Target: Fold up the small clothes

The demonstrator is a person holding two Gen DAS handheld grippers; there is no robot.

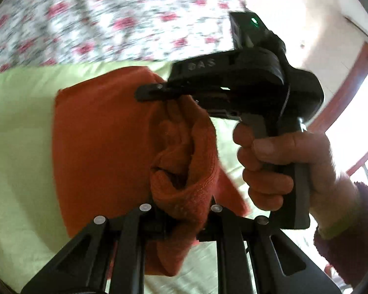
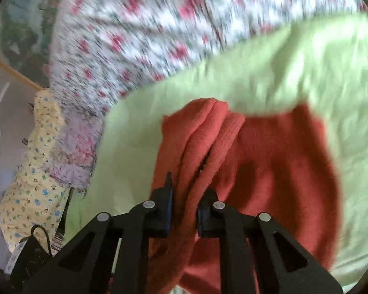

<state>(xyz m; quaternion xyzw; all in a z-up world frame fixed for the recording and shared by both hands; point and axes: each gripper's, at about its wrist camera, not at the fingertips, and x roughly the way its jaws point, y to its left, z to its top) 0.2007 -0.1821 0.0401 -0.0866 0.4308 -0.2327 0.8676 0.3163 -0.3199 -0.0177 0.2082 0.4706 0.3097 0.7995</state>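
Observation:
An orange fleece garment (image 1: 98,134) lies partly lifted over a light green sheet (image 1: 19,122). My left gripper (image 1: 181,218) is shut on a bunched fold of it at the bottom of the left wrist view. My right gripper (image 1: 148,91), held by a hand (image 1: 282,156), reaches in from the right, and its fingers pinch the garment's upper edge. In the right wrist view the right gripper (image 2: 184,210) is shut on several gathered folds of the orange garment (image 2: 269,159), which spreads to the right over the green sheet (image 2: 257,73).
Floral bedding (image 1: 98,19) (image 2: 147,36) lies beyond the green sheet. At the left of the right wrist view, a yellow patterned cloth (image 2: 41,171) and a lilac one (image 2: 73,152) are piled at the bed's edge. A bright window (image 1: 355,122) is at the right.

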